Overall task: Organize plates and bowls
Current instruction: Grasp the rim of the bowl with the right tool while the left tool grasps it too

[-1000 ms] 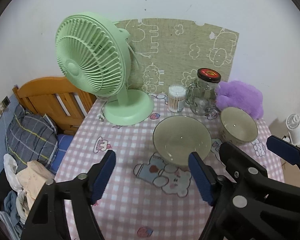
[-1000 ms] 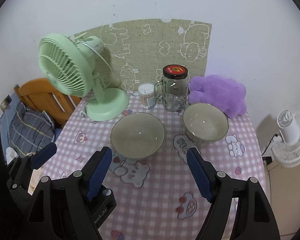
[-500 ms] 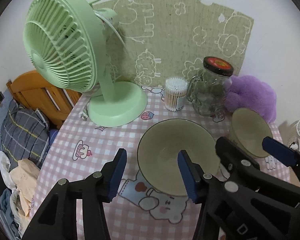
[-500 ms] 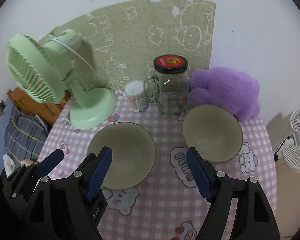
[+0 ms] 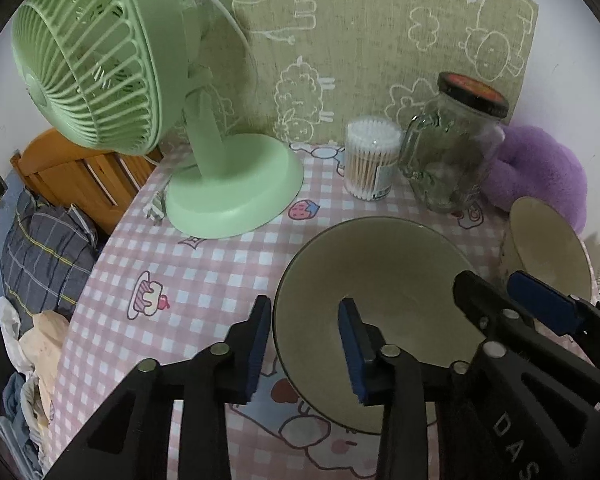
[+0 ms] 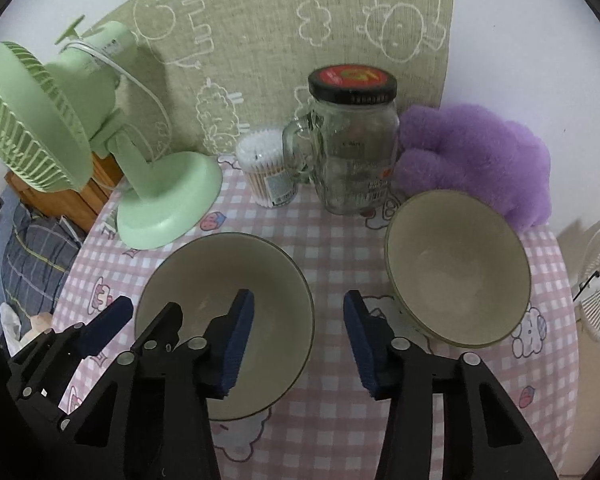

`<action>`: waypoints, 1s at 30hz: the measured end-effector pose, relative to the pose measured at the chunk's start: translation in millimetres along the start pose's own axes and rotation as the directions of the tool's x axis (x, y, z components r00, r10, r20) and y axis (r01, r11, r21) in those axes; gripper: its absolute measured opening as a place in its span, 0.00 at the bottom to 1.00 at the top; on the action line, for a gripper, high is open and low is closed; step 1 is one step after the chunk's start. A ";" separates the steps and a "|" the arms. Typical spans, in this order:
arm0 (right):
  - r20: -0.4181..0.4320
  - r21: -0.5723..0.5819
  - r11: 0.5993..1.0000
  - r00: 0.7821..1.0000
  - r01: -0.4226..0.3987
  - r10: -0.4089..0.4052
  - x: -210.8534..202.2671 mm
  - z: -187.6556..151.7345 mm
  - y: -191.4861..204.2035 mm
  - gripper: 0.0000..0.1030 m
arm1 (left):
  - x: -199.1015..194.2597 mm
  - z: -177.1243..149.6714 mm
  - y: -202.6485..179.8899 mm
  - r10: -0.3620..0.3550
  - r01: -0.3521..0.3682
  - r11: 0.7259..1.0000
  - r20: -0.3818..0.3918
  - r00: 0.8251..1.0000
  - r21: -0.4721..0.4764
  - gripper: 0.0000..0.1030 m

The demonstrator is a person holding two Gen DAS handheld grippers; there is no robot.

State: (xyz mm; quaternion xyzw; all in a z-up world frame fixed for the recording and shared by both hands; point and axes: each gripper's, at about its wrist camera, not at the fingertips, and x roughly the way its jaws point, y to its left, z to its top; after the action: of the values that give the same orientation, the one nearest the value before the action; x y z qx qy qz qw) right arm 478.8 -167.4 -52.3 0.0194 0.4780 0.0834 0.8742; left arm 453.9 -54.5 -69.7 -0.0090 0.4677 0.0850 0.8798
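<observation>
Two beige bowls with dark rims stand on the pink checked tablecloth. The wider left bowl is in front of me. The deeper right bowl stands beside it, apart. My left gripper is open, its jaws on either side of the left bowl's near-left rim, not closed on it. My right gripper is open, its jaws on either side of the left bowl's right rim, with the right bowl just beyond its right finger.
A green desk fan stands at the back left. A cotton swab tub, a lidded glass mug jar and a purple plush stand along the back. The table drops off at left and right.
Both grippers have moved forward and down toward the bowls. Their jaws have narrowed and now stand over the left bowl's rim. The bowls have not moved.
</observation>
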 end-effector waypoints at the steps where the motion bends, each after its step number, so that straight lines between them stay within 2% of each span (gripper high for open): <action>1: -0.006 -0.001 1.000 1.000 0.002 -0.002 3.0 -0.1 -0.1 0.39 | 1.5 -0.3 0.2 0.008 -0.008 1.000 -0.002 1.000 -0.002 0.28; 4: -0.017 0.001 1.000 1.000 0.005 -0.005 10.2 -1.5 -2.2 0.29 | 7.4 -0.3 0.3 0.032 -0.032 0.999 -0.012 0.999 0.004 0.22; 9: -0.023 -0.002 1.000 1.000 0.007 -0.007 20.5 -1.4 -3.0 0.19 | 13.9 -1.2 0.6 0.035 -0.035 0.999 -0.018 0.999 0.006 0.22; 11: -0.029 -0.007 1.000 1.000 0.011 -0.011 24.7 -1.1 -2.4 0.14 | 20.2 -1.4 2.3 0.028 -0.029 1.000 -0.047 0.998 -0.004 0.22; 18: -0.001 -0.025 1.000 1.000 0.013 -0.013 25.8 -0.5 -1.4 0.13 | 22.7 -1.8 1.7 0.040 -0.040 0.999 -0.053 0.998 -0.005 0.20; 30: -0.027 -0.008 1.000 1.000 0.016 -0.017 11.8 -10.3 -6.0 0.13 | 7.7 -11.6 -2.7 0.024 -0.022 0.999 -0.071 0.997 0.023 0.20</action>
State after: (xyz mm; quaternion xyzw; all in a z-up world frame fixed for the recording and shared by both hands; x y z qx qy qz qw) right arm 477.2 -171.9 -68.4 0.0108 0.4894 0.0784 0.8684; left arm 449.0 -57.2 -82.8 0.0033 0.4996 0.0895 0.8616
